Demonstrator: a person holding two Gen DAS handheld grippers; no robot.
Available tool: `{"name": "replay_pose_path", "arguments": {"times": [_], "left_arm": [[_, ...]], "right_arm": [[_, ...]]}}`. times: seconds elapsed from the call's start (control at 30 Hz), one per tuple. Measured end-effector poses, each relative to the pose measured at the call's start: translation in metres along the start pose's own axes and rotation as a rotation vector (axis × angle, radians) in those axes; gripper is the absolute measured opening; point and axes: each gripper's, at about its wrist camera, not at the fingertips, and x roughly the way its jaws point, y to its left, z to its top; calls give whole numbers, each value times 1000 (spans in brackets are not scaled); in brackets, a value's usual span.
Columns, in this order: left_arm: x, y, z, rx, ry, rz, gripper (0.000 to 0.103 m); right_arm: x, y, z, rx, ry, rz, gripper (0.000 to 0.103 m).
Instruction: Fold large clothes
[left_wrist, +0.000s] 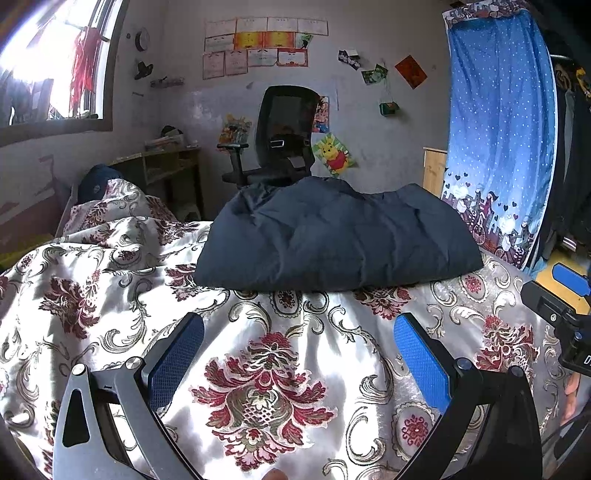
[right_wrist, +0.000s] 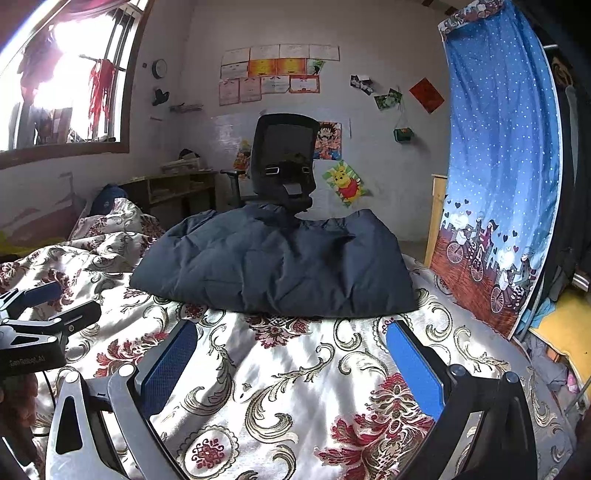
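Note:
A dark navy padded jacket (left_wrist: 332, 240) lies folded in a thick bundle on the floral bedspread (left_wrist: 266, 387); it also shows in the right wrist view (right_wrist: 280, 266). My left gripper (left_wrist: 299, 350) is open and empty, hovering over the bedspread just short of the jacket's near edge. My right gripper (right_wrist: 291, 354) is open and empty, also just short of the jacket. The right gripper shows at the right edge of the left wrist view (left_wrist: 565, 302); the left gripper shows at the left edge of the right wrist view (right_wrist: 40, 321).
A bunched quilt (left_wrist: 114, 210) lies at the bed's far left. A black office chair (left_wrist: 280, 136) stands behind the bed. A blue curtain (left_wrist: 498, 147) hangs at the right. A wooden shelf (left_wrist: 166, 162) stands by the wall under the window.

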Motion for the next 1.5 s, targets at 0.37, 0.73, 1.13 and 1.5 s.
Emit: {"name": "replay_pose_path", "arguments": {"times": [0.37,0.73,1.13,1.5], "left_arm": [[-2,2,-1,-1,-3,1,101],[-3,1,-3,-7,0,3,101],[-4,0,-3,-7,0,3,101],[-4,-1,-4,-8,0,4,101]], "right_arm": [[0,-2,0,2,-1,-1,103],[-2,-2,-1,10,-2,-10,103],[-2,-2,0,11,-3,-10,103],[-3,-3,0,11,-3,-10,103]]}}
